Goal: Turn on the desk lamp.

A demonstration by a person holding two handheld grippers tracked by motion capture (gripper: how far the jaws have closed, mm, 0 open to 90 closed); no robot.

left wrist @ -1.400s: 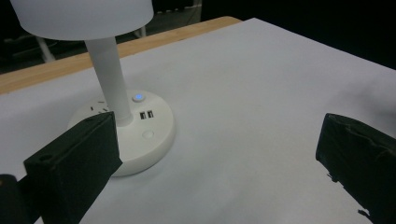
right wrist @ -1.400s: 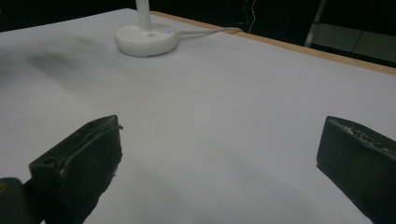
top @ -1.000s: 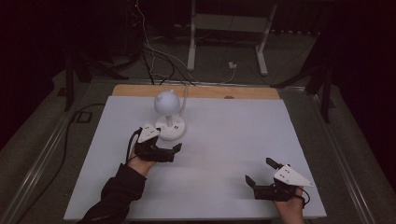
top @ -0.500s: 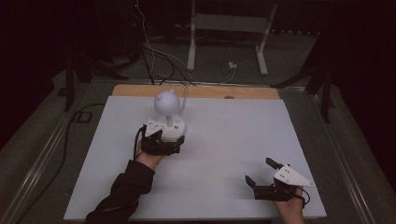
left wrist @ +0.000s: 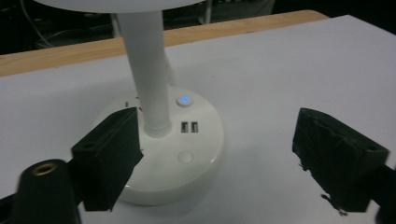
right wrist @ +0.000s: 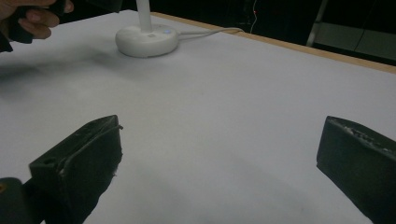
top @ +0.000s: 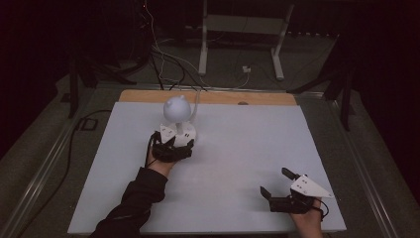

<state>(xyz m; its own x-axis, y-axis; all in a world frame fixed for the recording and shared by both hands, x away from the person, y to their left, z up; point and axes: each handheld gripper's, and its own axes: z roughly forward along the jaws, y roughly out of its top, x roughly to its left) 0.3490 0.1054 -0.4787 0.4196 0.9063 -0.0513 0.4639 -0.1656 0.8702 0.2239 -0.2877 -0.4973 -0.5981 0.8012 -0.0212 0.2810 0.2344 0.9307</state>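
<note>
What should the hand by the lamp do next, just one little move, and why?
Probably ease the left gripper a little forward and down, so one jaw tip can press the blue-lit button on the lamp base. Its jaws are open, one already over the base beside the white stem, and nothing is gripped. The right gripper rests open far away, so it likely waits.

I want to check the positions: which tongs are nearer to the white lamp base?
Left. The left tongs are open right at the lamp base, one jaw over its edge. The right tongs sit open far away, near the table's front right corner.
</note>
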